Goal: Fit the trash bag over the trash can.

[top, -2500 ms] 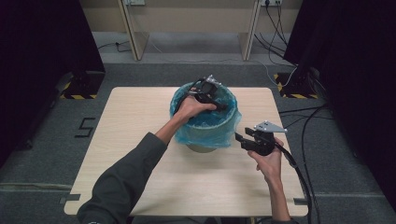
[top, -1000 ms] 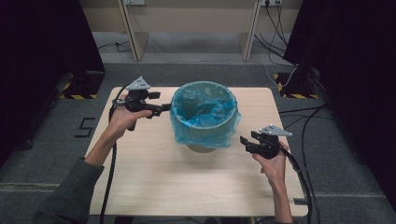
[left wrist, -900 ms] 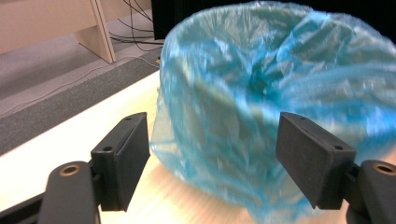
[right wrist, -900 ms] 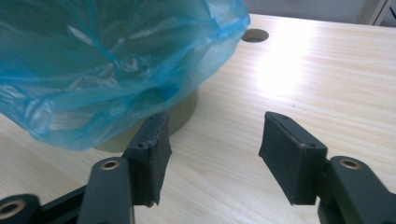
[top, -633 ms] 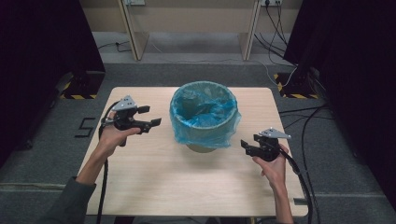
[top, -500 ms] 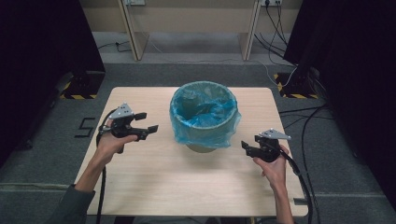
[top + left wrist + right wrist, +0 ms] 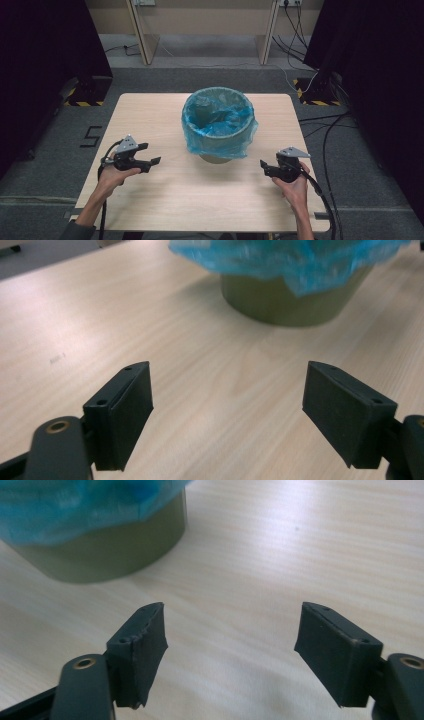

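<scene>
Bin (image 7: 219, 125) with a blue bag (image 7: 200, 137) folded over its rim stands upright on the table (image 7: 210, 200), between the two grippers and a little farther from the person than either. The left gripper (image 7: 154, 160) sits low over the wood to the bin's left, well apart from it, its jaws pointing toward the bin. In the left gripper view the jaws stand wide with bare tabletop between them and nothing gripped; they have just been opening further. The bin's olive wall (image 7: 295, 302) and the hanging edge of the bag (image 7: 290, 260) lie ahead of them and slightly to the right.

The right gripper (image 7: 263, 167) is held low over the table on the bin's other side, jaws pointing toward the bin, near it but not touching. Its jaws have likewise just been opening, and the right gripper view shows them spread with nothing between them. From there the bin (image 7: 100, 550) stands ahead and to the left, the bag (image 7: 75, 505) draped over its top. A cable (image 7: 325, 200) trails back from this gripper along the person's forearm.
</scene>
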Tool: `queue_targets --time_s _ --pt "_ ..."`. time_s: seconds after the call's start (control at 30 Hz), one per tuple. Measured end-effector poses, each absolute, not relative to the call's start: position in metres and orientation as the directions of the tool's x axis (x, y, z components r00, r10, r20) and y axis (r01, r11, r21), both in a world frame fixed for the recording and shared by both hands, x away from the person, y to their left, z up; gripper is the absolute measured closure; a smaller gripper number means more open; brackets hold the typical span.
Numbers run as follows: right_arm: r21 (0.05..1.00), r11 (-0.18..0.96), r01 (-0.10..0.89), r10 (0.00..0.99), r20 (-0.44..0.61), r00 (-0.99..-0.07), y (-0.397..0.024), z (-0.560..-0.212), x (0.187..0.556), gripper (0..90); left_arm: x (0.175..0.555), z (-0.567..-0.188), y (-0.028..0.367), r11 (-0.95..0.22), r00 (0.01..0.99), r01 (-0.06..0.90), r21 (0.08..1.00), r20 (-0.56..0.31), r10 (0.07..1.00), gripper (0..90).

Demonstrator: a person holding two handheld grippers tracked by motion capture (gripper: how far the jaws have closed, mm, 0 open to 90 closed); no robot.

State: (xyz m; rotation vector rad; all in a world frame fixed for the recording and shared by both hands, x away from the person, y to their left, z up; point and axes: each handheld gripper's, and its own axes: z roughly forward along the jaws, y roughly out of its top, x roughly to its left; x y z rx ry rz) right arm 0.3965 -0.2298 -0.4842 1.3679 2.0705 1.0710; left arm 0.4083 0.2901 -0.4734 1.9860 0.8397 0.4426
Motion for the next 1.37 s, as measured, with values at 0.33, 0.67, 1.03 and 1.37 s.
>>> queue_targets --time_s 0.33,0.67,1.03,1.37 --pt "0.767 0.26 0.587 0.901 0.025 -0.432 -0.228 -0.502 0.384 22.5 0.394 -0.509 0.288 -0.403 0.714 0.44 0.802 -0.04 0.699 19.8" --pt "0.73 0.331 0.598 0.885 -0.02 -0.465 -0.221 -0.516 0.37 17.8 0.381 -0.523 0.3 -0.44 0.691 0.492 0.751 -0.029 0.722 20.2" --pt "0.722 0.325 0.611 0.884 -0.002 -0.468 -0.22 -0.516 0.366 15.1 0.377 -0.524 0.305 -0.46 0.71 0.482 0.746 -0.024 0.704 16.4" --pt "0.722 0.328 0.609 0.881 -0.001 -0.473 -0.22 -0.516 0.366 14.1 0.377 -0.524 0.304 -0.465 0.712 0.478 0.745 -0.019 0.702 15.9"
